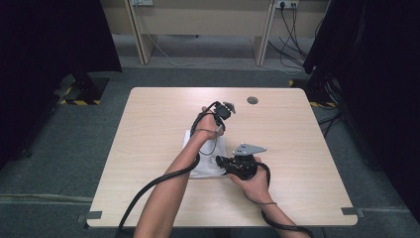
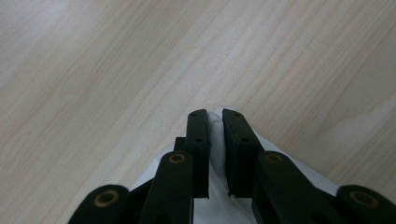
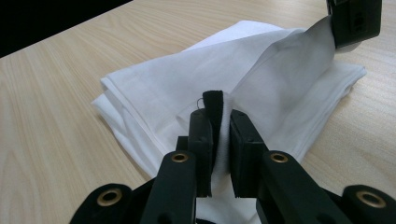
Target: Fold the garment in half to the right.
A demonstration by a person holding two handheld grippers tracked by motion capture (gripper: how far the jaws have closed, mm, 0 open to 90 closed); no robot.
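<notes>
A folded white cloth [image 1: 205, 161] lies at the middle of the wooden table [image 1: 148, 148]. My left gripper [image 1: 219, 126] is over the cloth's far side and is shut on a lifted corner of it; white fabric [image 2: 215, 128] is pinched between its jaws [image 2: 215, 122]. My right gripper [image 1: 221, 161] is at the cloth's near right edge. It is shut [image 3: 218, 122] on a cloth edge that carries a small black patch [image 3: 214, 100]. From the right gripper view the left gripper [image 3: 355, 21] holds a flap of cloth [image 3: 289, 56] up off the pile.
A small round grey grommet [image 1: 252, 100] sits in the table's far side. Black cables trail from both grippers over the near edge. Dark curtains stand at both sides, and a pale desk [image 1: 198, 20] with wall cables stands behind.
</notes>
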